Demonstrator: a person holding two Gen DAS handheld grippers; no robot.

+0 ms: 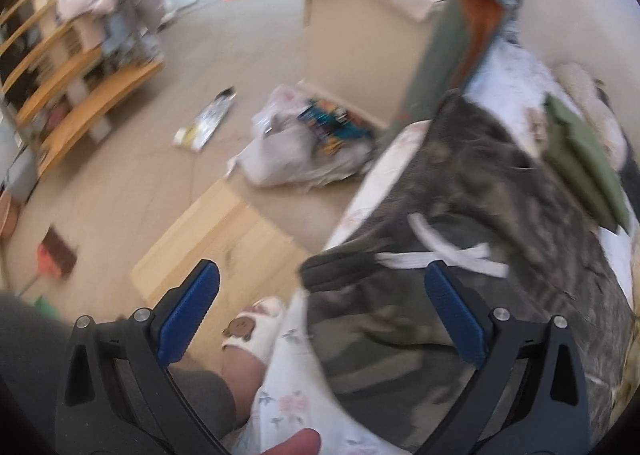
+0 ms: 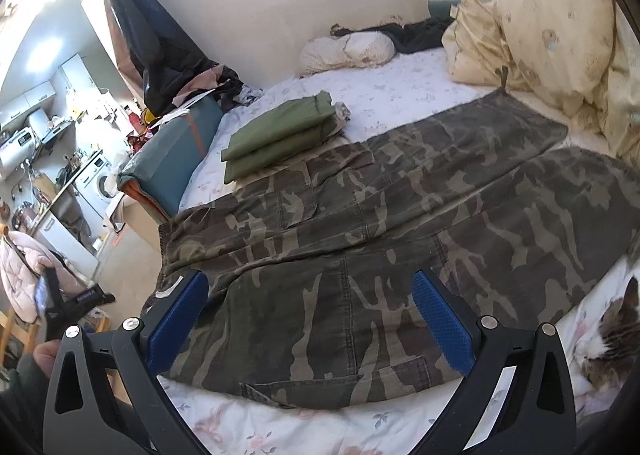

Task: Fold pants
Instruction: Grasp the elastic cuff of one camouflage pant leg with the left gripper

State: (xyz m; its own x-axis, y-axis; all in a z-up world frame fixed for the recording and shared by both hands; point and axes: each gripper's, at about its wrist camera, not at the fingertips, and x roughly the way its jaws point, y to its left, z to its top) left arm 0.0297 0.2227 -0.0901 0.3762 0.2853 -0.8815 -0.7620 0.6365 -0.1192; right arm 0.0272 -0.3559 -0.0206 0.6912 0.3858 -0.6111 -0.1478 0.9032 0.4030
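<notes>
Camouflage pants (image 2: pixel 400 207) lie spread flat on the floral bedsheet (image 2: pixel 400 91), both legs stretched toward the pillows. Their waistband with a white drawstring (image 1: pixel 440 255) hangs at the bed's edge in the left wrist view, where the pants (image 1: pixel 500 195) look blurred. My left gripper (image 1: pixel 322 321) is open over the waistband end, nothing between its blue pads. My right gripper (image 2: pixel 310 321) is open too, hovering just above the near leg of the pants. A folded olive-green garment (image 2: pixel 280 135) rests on the bed beyond the pants.
A cat (image 2: pixel 612 331) lies on the sheet at the right edge. Cream pillows (image 2: pixel 552 31) sit at the head of the bed. Beside the bed are a slippered foot (image 1: pixel 256 327), a wooden board (image 1: pixel 224 239), a plastic bag (image 1: pixel 304 143) and wooden shelves (image 1: pixel 80 95).
</notes>
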